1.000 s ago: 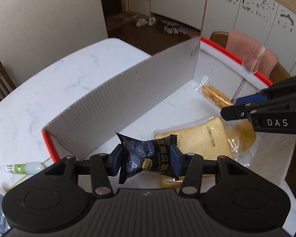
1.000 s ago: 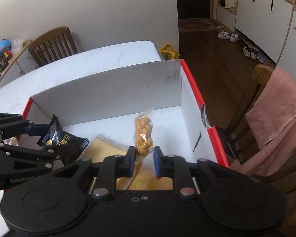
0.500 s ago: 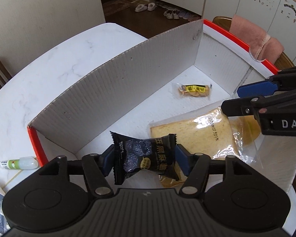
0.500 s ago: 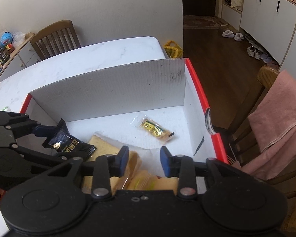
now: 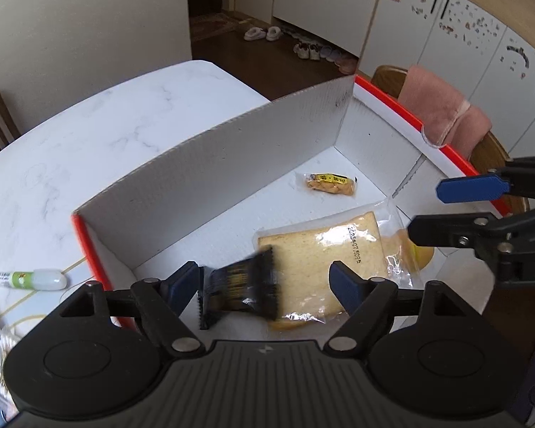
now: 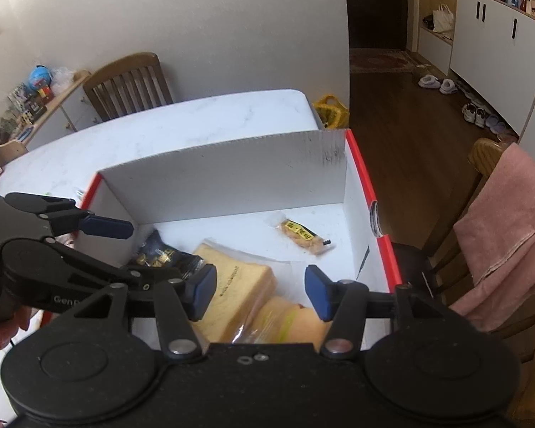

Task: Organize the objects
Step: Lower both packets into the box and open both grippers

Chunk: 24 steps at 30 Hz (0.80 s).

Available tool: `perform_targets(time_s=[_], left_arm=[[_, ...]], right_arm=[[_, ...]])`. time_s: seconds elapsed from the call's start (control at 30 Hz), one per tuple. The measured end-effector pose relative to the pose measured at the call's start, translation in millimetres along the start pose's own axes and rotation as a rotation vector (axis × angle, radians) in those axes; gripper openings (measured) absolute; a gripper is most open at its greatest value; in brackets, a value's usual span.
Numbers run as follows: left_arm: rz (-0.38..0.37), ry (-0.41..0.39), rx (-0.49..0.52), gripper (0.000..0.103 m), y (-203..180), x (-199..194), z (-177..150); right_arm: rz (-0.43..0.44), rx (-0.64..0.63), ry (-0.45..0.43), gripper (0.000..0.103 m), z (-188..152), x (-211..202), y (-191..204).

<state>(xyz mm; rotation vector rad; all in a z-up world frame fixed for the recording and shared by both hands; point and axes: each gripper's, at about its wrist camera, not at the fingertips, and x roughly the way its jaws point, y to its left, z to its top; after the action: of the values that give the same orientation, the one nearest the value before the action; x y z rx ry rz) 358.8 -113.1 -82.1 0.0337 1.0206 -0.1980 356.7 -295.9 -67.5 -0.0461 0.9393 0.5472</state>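
**Stock in the box, both tongs opening**

- Box [image 5: 232, 164]: white corrugated walls, red rim, standing on my white marble desk [image 5: 89, 135]. Holds every snack listed below.
- Left tongs [image 5: 267, 281]: jaws opening, pads off the goods. The black snack packet [image 5: 242, 289] shows between them, motion-blurred, gripped by neither pad. In the right wrist view the same packet [image 6: 164, 255] sits low at the box's left end, just beside the bread.
- Right tongs [image 6: 260, 290]: jaws opening, nothing clamped. They hang over the near end of the box, above the bread.
- Bagged bread slice [image 5: 324, 249]: clear wrapper with a printed date, flat on the box floor, middle to near side. A second yellowish bagged item [image 6: 289, 321] lies against it on the near right; I cannot tell what it is.
- Small yellow-labelled snack packet [image 5: 330, 183]: alone on the floor towards the far right corner, well apart from the bread.
- Small white and green tube [image 5: 28, 278]: on the desk outside the box's left end.
- Pink towel [image 6: 510, 214]: draped over a wooden chair beside the box.
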Motion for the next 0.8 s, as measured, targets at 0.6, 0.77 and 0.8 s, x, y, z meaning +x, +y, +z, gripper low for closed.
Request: perform_targets(time_s=[0.6, 0.77, 0.8], left_arm=[[-0.062, -0.215, -0.038, 0.079, 17.4, -99.3, -43.5], [-0.049, -0.258, -0.035, 0.079, 30.6, -125.7, -64.8], [-0.045, -0.26, -0.037, 0.08, 34.5, -130.0, -69.1]], right_arm=[[0.02, -0.075, -0.105, 0.067, -15.6, -53.3, 60.8], [0.034, -0.09, -0.126, 0.077, -20.1, -59.7, 84.6], [0.036, -0.091, -0.126, 0.078, -20.8, -59.7, 89.9]])
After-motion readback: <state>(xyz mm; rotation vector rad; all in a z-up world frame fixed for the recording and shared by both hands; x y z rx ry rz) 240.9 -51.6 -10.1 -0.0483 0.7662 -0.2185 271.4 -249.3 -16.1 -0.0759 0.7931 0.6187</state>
